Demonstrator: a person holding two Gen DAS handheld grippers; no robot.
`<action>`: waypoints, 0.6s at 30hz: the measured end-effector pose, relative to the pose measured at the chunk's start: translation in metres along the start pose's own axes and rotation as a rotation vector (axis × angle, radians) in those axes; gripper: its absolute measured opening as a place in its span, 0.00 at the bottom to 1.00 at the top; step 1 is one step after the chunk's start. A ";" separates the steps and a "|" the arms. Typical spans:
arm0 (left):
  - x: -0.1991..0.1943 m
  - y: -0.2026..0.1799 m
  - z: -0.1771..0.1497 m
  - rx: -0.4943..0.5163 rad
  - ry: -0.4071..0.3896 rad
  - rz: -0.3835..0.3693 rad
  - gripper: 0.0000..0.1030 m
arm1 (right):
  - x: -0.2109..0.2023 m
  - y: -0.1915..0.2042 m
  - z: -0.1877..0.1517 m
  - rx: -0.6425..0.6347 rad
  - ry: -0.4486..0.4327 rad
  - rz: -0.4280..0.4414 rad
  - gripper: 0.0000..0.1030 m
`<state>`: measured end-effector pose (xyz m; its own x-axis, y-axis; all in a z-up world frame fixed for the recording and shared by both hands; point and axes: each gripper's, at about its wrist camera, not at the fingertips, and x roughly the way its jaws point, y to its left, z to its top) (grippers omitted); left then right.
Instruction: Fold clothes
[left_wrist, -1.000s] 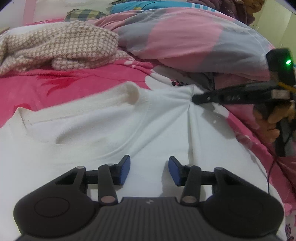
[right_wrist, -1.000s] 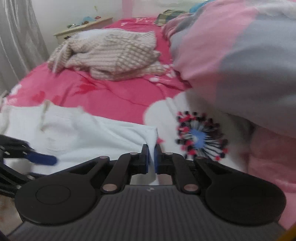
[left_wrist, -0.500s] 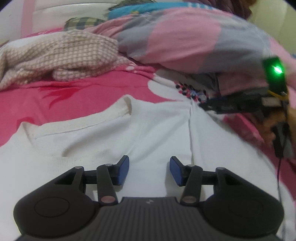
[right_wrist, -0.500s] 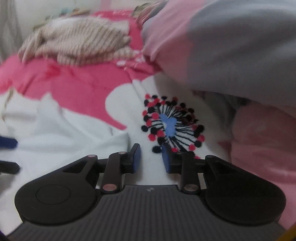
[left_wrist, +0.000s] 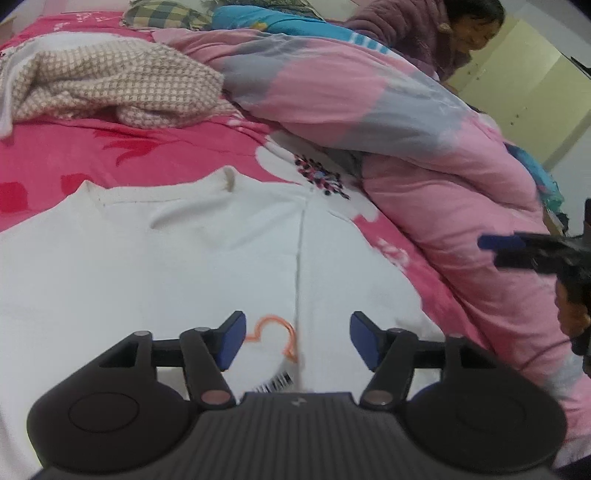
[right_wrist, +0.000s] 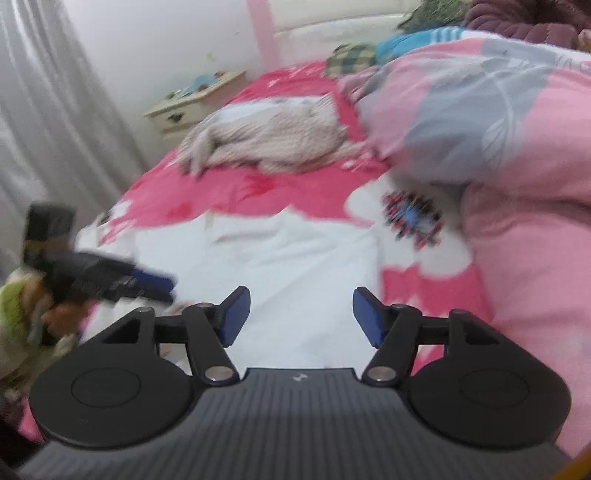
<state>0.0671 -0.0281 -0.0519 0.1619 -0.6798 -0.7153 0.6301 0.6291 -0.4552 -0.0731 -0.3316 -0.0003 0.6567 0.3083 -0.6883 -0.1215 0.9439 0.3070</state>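
A white sweatshirt (left_wrist: 155, 258) lies flat on the pink bed, neckline towards the far side, an orange heart print near its front. My left gripper (left_wrist: 297, 341) is open and empty, held just above the shirt over the heart print. My right gripper (right_wrist: 301, 315) is open and empty, raised above the shirt's right part (right_wrist: 295, 266). The right gripper also shows at the right edge of the left wrist view (left_wrist: 517, 247), away from the shirt. The left gripper shows at the left of the right wrist view (right_wrist: 147, 282).
A beige houndstooth garment (left_wrist: 110, 85) lies bunched at the far side of the bed. A pink and grey quilt (left_wrist: 369, 107) is heaped along the right. A person in purple (left_wrist: 443, 26) sits behind it. A bedside table (right_wrist: 192, 99) stands by the curtain.
My right gripper let go of the shirt's right edge, opened wide and drew back to the right and up. My left gripper opened wider and moved back towards the shirt's front.
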 end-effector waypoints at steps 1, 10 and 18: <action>-0.006 -0.004 -0.003 -0.005 0.007 -0.005 0.62 | -0.007 0.009 -0.005 0.009 0.010 0.024 0.61; -0.018 -0.028 -0.094 -0.132 0.242 -0.014 0.64 | 0.010 0.061 -0.102 0.305 0.190 0.225 0.71; 0.006 -0.024 -0.153 -0.182 0.357 0.032 0.47 | 0.073 0.082 -0.179 0.377 0.392 0.231 0.44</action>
<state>-0.0637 0.0101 -0.1269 -0.1146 -0.5053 -0.8553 0.4789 0.7262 -0.4932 -0.1682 -0.2101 -0.1433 0.3123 0.5892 -0.7452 0.0918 0.7620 0.6410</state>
